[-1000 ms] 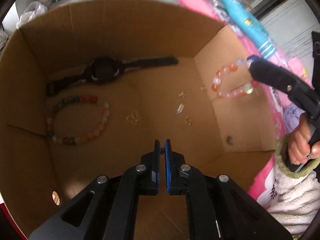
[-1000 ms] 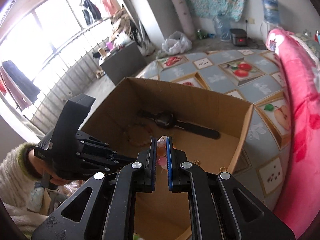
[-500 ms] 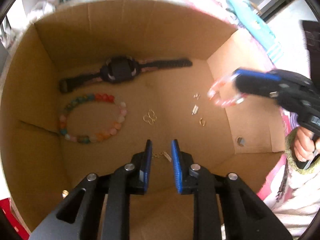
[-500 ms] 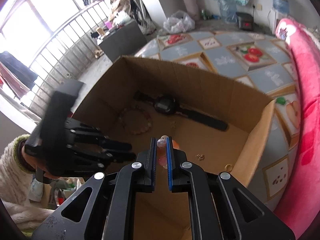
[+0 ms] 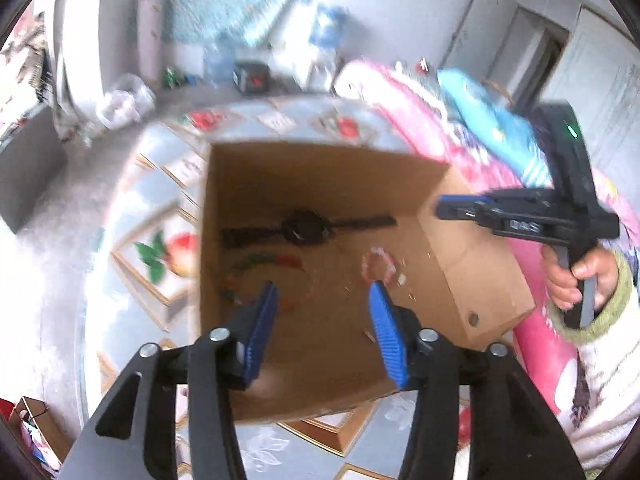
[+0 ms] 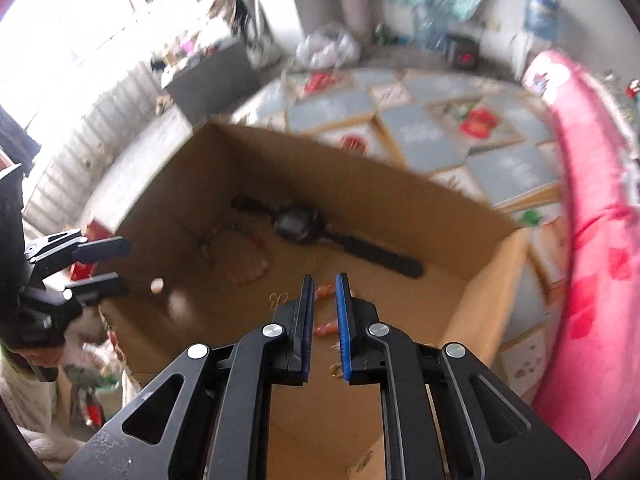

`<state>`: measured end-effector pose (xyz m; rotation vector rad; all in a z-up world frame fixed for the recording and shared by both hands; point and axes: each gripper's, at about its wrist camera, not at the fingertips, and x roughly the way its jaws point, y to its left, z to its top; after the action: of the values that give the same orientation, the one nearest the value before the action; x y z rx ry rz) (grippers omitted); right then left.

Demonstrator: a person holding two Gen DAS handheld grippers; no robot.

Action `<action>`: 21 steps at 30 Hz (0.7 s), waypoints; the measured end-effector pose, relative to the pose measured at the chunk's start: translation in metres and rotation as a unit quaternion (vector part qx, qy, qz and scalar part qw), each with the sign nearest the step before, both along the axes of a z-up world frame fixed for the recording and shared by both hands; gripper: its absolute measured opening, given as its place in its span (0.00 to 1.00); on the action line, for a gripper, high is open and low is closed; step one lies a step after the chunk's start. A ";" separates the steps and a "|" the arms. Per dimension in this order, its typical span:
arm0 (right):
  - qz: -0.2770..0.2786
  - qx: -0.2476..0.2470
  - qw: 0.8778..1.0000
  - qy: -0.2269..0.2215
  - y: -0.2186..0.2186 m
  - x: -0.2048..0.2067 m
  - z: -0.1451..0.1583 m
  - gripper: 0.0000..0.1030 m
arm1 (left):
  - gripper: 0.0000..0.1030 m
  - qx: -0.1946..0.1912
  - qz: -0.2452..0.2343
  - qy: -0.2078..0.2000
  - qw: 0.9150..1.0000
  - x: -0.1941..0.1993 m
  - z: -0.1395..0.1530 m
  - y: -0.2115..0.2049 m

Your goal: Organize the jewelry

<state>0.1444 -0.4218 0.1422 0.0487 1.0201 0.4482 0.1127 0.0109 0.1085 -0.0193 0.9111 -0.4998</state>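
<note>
Cardboard box [image 5: 328, 184] sits on the tiled mat [image 5: 160, 264], open top. Going left to right inside: bead bracelet [image 5: 264, 276] on the floor below the black watch [image 5: 304, 226], then the pink bracelet [image 5: 378, 266] lying loose on the floor, pretty blurry. Left gripper [image 5: 322, 300] hangs over the near edge, jaws opening and fairly wide, nothing between them. Right gripper [image 6: 323, 292] is over the box, jaws narrow but opening, pads clear of the pink bracelet seen through the gap.
</note>
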 end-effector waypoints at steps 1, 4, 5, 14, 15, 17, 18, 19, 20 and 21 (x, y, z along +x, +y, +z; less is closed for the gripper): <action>-0.014 0.006 1.000 -0.015 -0.008 -0.008 0.007 0.12 | 0.57 -0.001 0.011 -0.015 1.000 -0.001 0.005 0.008; -0.081 0.038 0.994 -0.057 -0.042 -0.036 0.025 0.21 | 0.73 0.007 0.049 -0.056 0.997 -0.004 0.010 0.026; -0.107 0.052 0.991 -0.064 -0.053 -0.045 0.027 0.29 | 0.78 0.014 0.064 -0.062 0.996 -0.003 0.008 0.029; -0.243 0.129 0.961 0.019 -0.093 -0.091 -0.042 0.54 | 0.81 -0.017 0.093 0.049 0.994 0.027 -0.051 0.036; -0.246 0.131 0.960 0.034 -0.091 -0.092 -0.052 0.55 | 0.81 -0.025 0.088 0.063 0.994 0.029 -0.056 0.033; -0.238 0.144 0.959 0.061 -0.090 -0.092 -0.066 0.57 | 0.83 -0.037 0.083 0.081 0.993 0.028 -0.061 0.029; -0.228 0.148 0.959 0.076 -0.087 -0.090 -0.072 0.57 | 0.84 -0.030 0.087 0.076 0.993 0.026 -0.061 0.026; -0.212 0.156 0.961 0.087 -0.082 -0.087 -0.076 0.57 | 0.84 -0.023 0.090 0.071 0.993 0.024 -0.059 0.024; -0.195 0.171 0.961 0.094 -0.076 -0.086 -0.078 0.55 | 0.84 -0.018 0.094 0.068 0.993 0.022 -0.059 0.022; -0.182 0.184 0.961 0.101 -0.073 -0.086 -0.079 0.53 | 0.83 -0.016 0.097 0.066 0.993 0.021 -0.059 0.019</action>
<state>0.0584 -0.4950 0.0630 0.6175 1.0878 0.2922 0.1340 0.0303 0.0496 -0.1717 1.0191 -0.3343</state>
